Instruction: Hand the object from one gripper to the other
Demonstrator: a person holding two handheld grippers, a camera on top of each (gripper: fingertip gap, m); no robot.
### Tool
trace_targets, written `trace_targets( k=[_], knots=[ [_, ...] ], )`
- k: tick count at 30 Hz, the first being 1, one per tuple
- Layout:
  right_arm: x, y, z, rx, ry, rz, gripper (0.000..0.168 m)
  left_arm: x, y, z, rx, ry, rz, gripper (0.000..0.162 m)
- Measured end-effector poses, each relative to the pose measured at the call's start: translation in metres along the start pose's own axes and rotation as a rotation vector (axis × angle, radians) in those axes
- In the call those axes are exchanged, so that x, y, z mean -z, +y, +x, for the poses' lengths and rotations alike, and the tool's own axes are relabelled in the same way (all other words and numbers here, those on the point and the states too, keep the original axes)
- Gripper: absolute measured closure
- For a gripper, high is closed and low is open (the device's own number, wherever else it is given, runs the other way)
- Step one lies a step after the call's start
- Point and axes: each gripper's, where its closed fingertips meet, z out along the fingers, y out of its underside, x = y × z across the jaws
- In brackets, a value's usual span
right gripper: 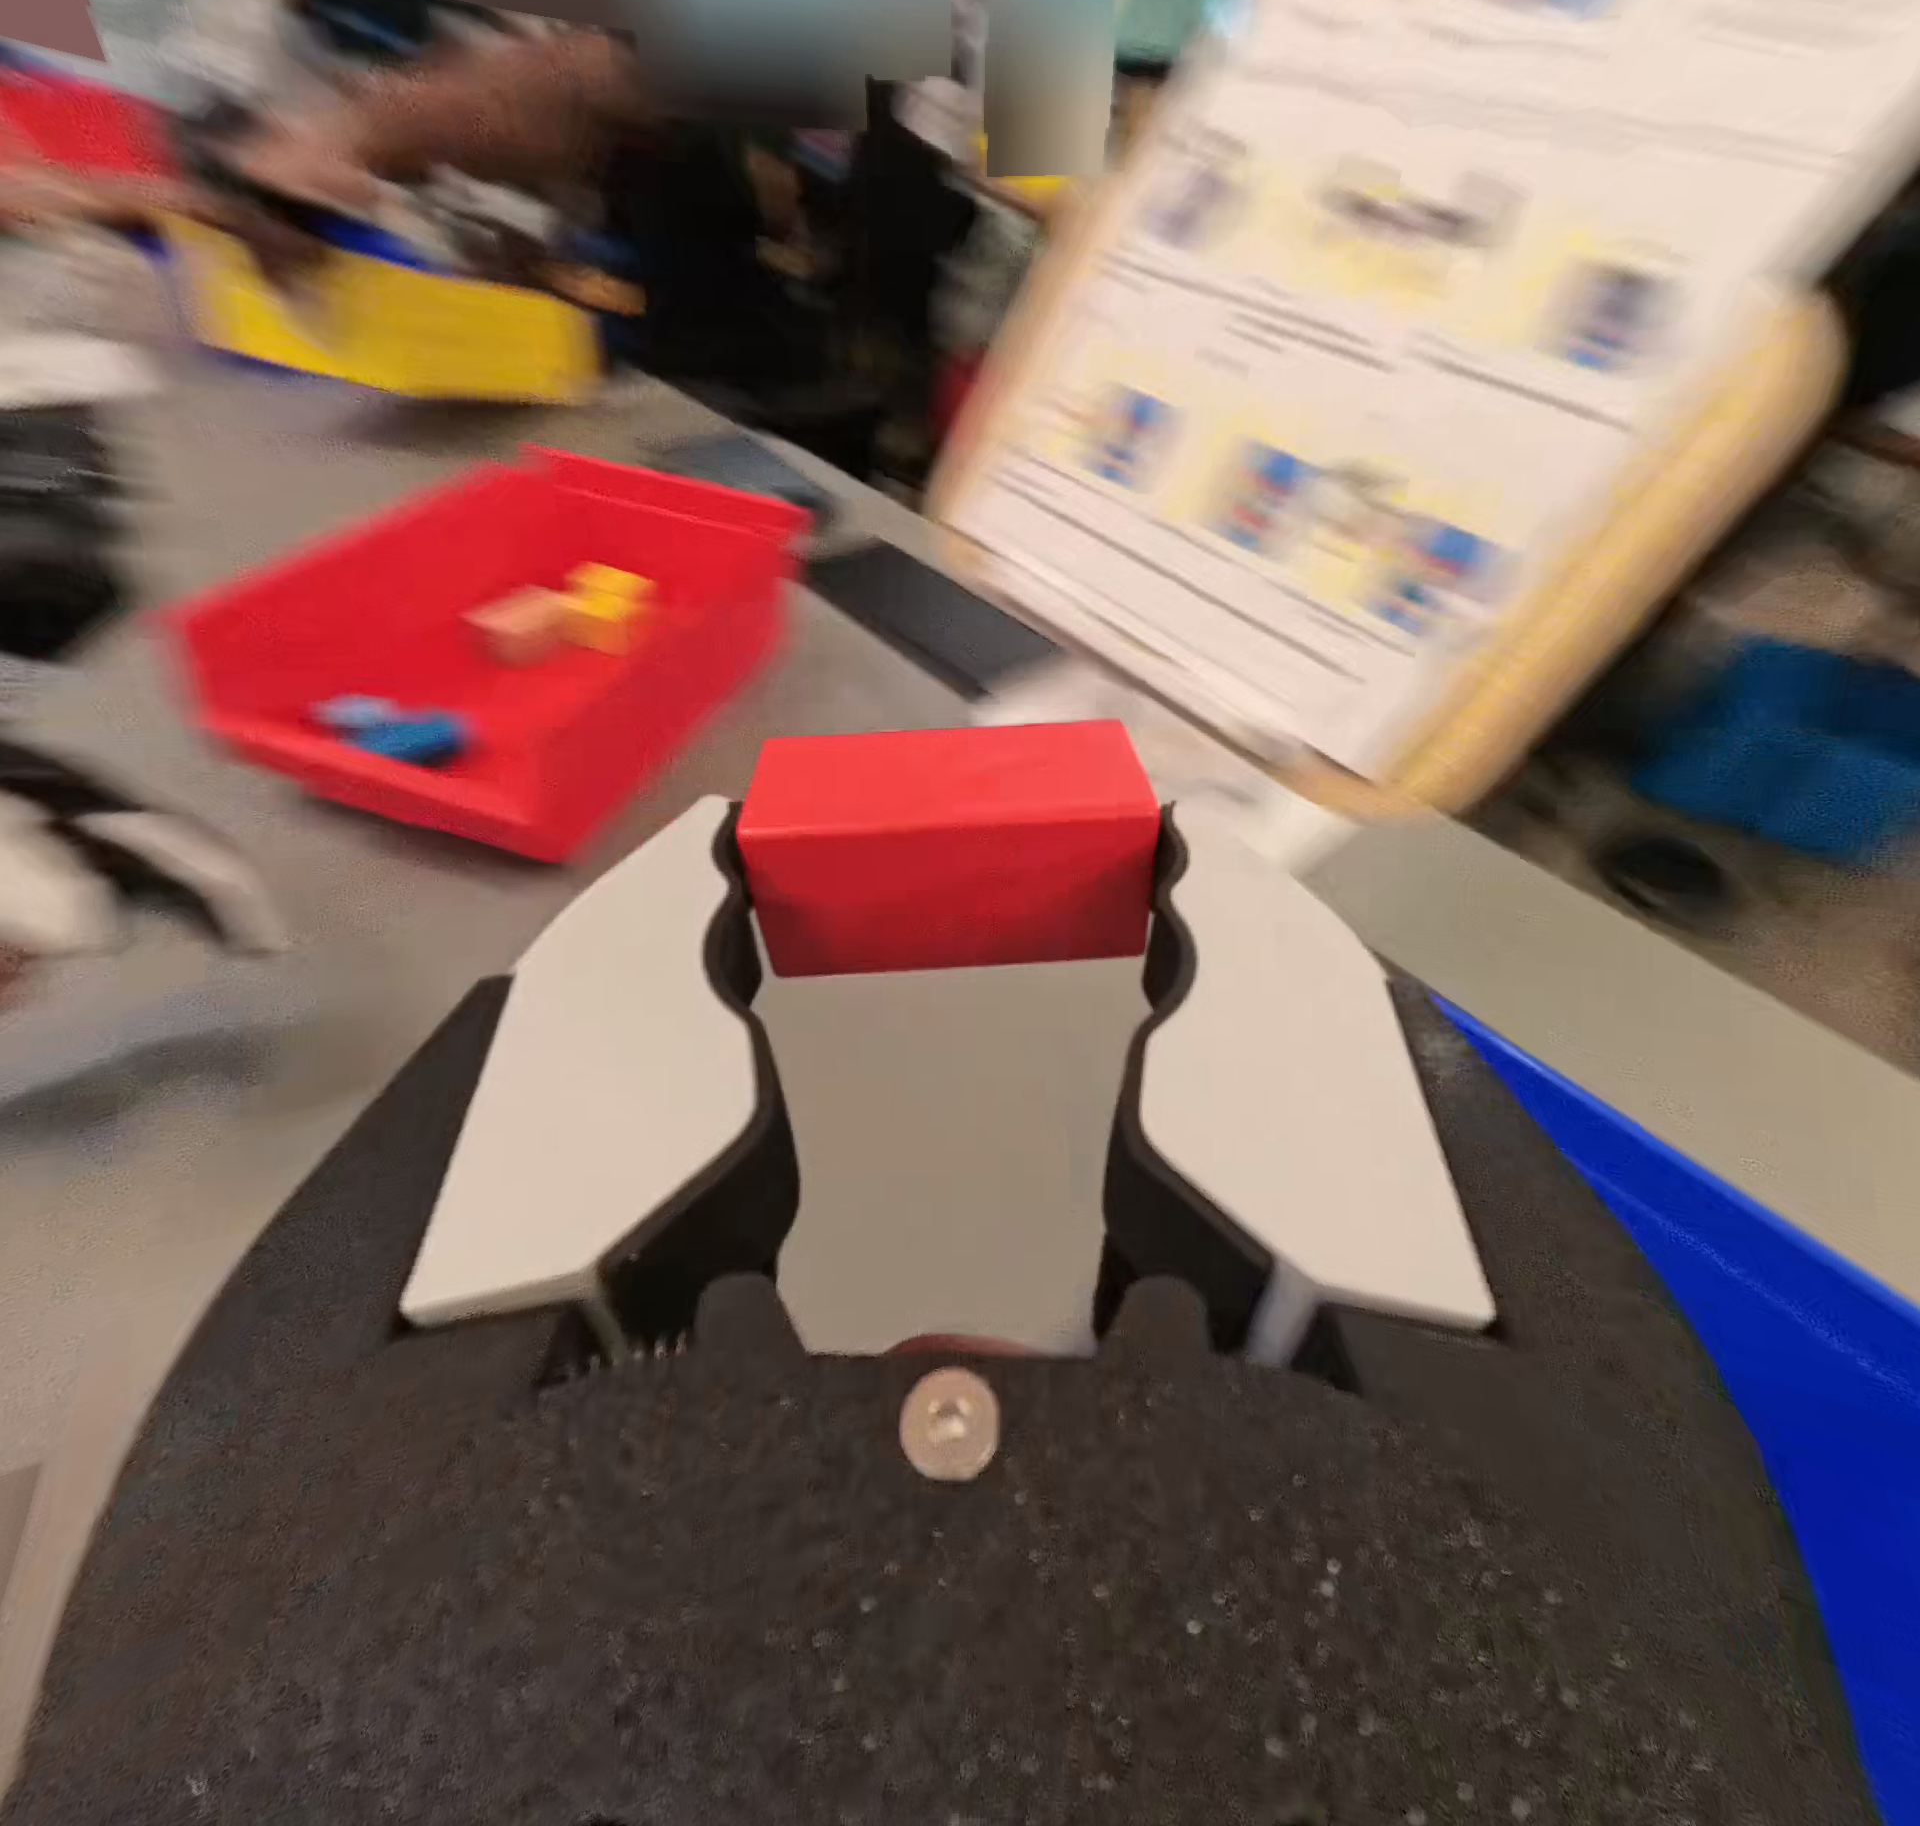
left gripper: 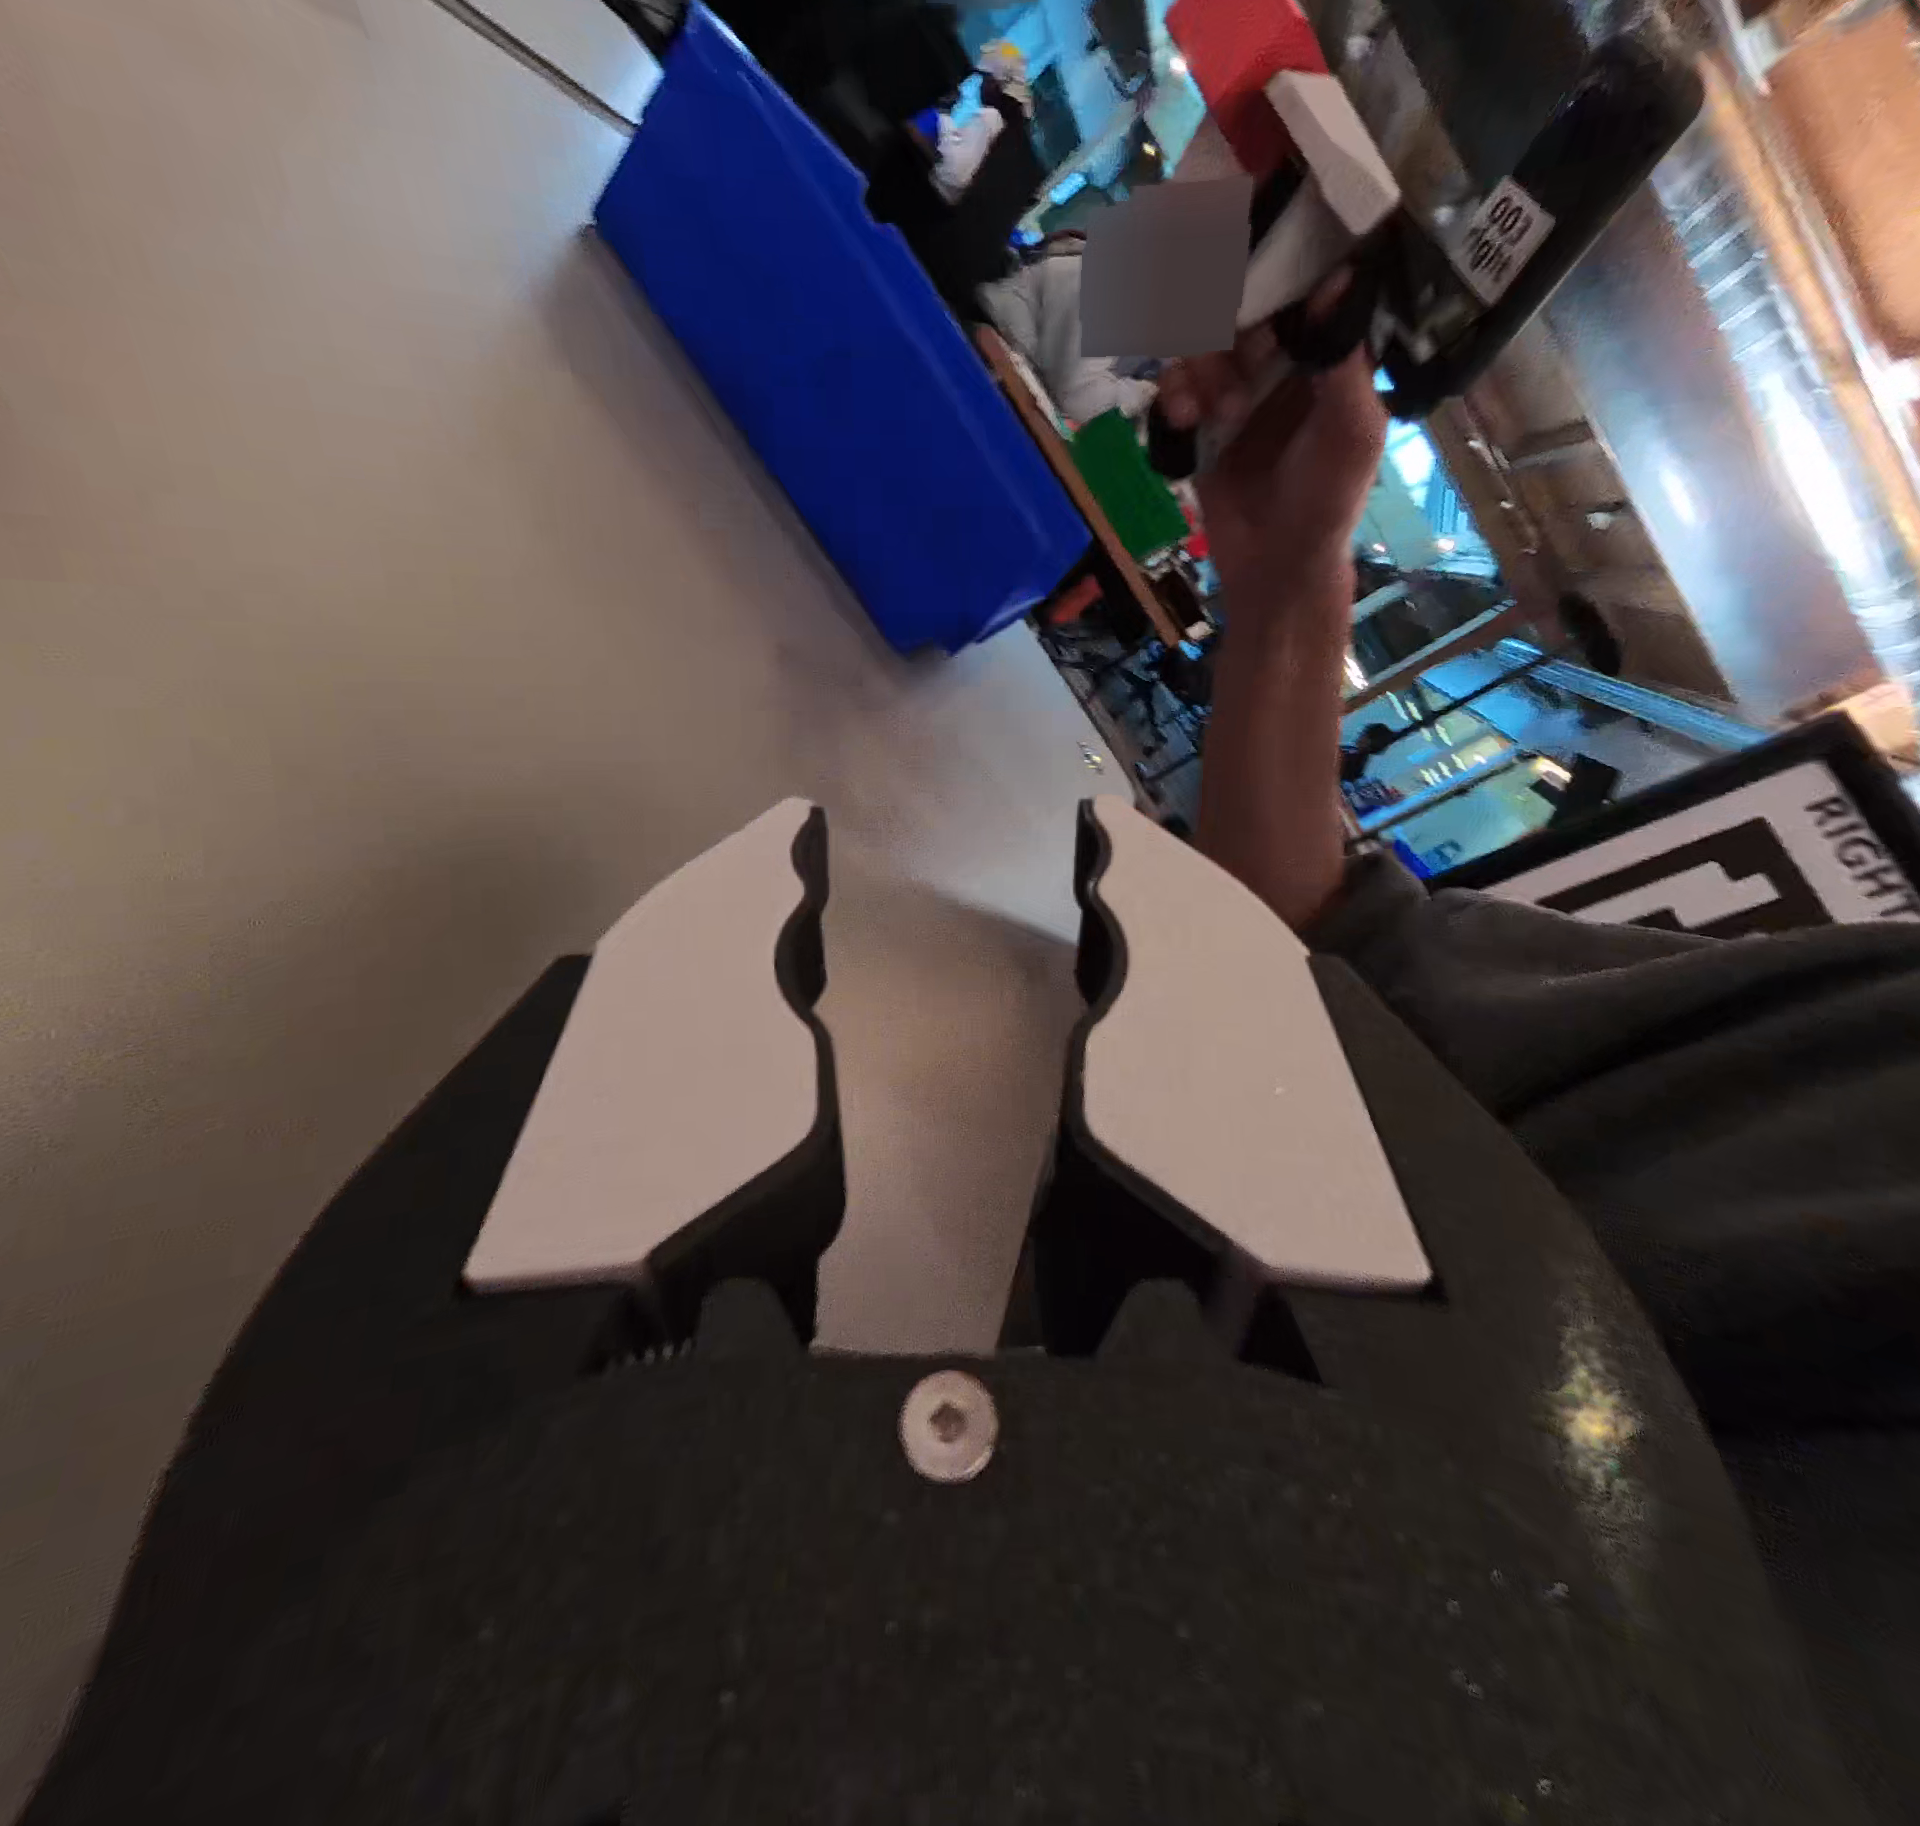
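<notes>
The right hand-held gripper (right gripper: 948, 846) is clamped on a red rectangular block (right gripper: 945, 846), which sits crosswise between its two grey fingertips, each fingertip pressed against one end of the block. In the left wrist view the same right hand-held gripper (left gripper: 1283, 98) shows farther off, raised above the desk (left gripper: 312, 529) with the red block (left gripper: 1242, 36) at its tip and a person's hand (left gripper: 1283, 467) on its handle.

The left hand-held gripper (left gripper: 948, 846) has its jaws parted with nothing between them; only the grey desk shows through the gap. It is well apart from the block.

A blue bin (left gripper: 831, 363) stands on the desk ahead of the left gripper, and its blue edge (right gripper: 1714, 1288) also shows at the lower right of the right wrist view. A red bin (right gripper: 499, 654) lies on the desk beyond the right gripper, with small orange and yellow blocks (right gripper: 566, 607) and a blue piece (right gripper: 400, 732) inside. A poster board (right gripper: 1403, 322) leans to the right, blurred
</notes>
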Motion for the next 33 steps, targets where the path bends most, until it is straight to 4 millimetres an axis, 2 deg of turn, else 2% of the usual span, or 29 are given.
trace_targets(
  k=[2, 4, 6, 8, 11, 14, 17, 19, 24, 29, 33],
  knots=[
    [0.026, 0.031, 0.077, -0.064, 0.258, -0.185, 0.096, 0.009, 0.002, -0.003, 0.033, -0.012, 0.024, 0.117],
    [0.048, 0.085, 0.138, -0.219, 0.468, -0.414, 0.095, 0.011, 0.001, -0.006, 0.067, -0.003, 0.025, 0.117],
    [0.049, 0.140, 0.162, -0.358, 0.486, -0.636, 0.095, 0.008, 0.001, -0.011, 0.061, -0.023, 0.007, 0.118],
    [0.042, 0.181, 0.175, -0.449, 0.494, -0.795, 0.095, 0.002, 0.008, -0.015, 0.038, -0.050, -0.036, 0.118],
    [0.026, 0.217, 0.179, -0.596, 0.463, -0.976, 0.095, -0.006, 0.017, -0.011, 0.011, -0.055, -0.086, 0.119],
    [-0.006, 0.223, 0.192, -0.618, 0.443, -0.999, 0.095, -0.009, 0.020, -0.012, -0.032, -0.078, -0.113, 0.119],
    [-0.024, 0.235, 0.198, -0.622, 0.430, -1.122, 0.095, -0.008, 0.025, -0.017, -0.057, -0.113, -0.139, 0.120],
    [-0.029, 0.237, 0.201, -0.636, 0.446, -1.166, 0.095, -0.007, 0.022, -0.015, -0.046, -0.104, -0.125, 0.120],
    [-0.020, 0.244, 0.201, -0.554, 0.432, -1.321, 0.095, 0.001, 0.026, -0.019, -0.063, -0.133, -0.135, 0.120],
    [-0.028, 0.261, 0.204, -0.304, 0.288, -1.376, 0.094, 0.007, 0.027, -0.016, -0.049, -0.120, -0.126, 0.121],
    [-0.041, 0.262, 0.208, -0.276, 0.223, -1.273, 0.095, 0.010, 0.023, -0.014, -0.037, -0.112, -0.102, 0.121]
  ],
)
